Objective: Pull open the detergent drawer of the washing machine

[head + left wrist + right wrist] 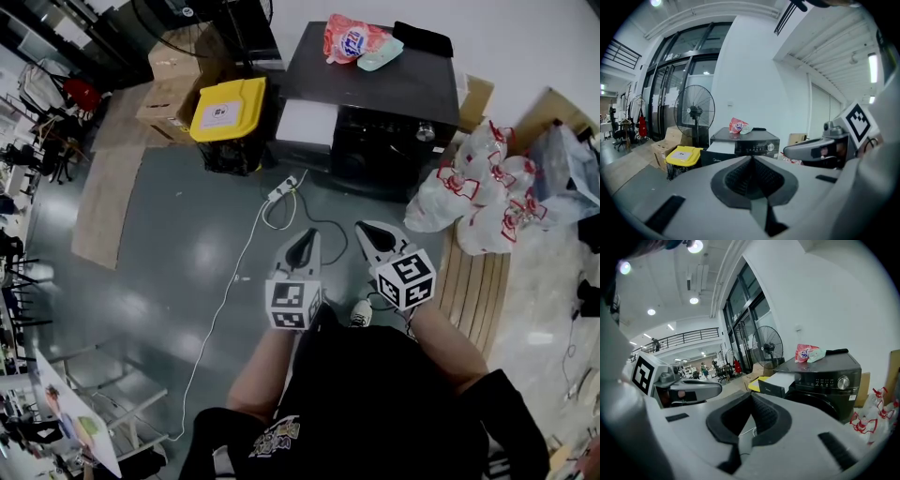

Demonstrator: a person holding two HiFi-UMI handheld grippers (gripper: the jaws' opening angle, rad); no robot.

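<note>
A black washing machine stands against the far wall. Its detergent drawer sticks out from the machine's left front, white inside. The right gripper view shows this drawer standing out past the control panel. Both grippers hover over the grey floor well short of the machine, side by side. My left gripper is shut with nothing between its jaws. My right gripper is also shut and empty. Neither touches the machine.
A red detergent bag and a dark item lie on the machine's top. A yellow-lidded bin and cardboard boxes stand left of the drawer. A power strip with cable lies on the floor. White bags are piled at the right.
</note>
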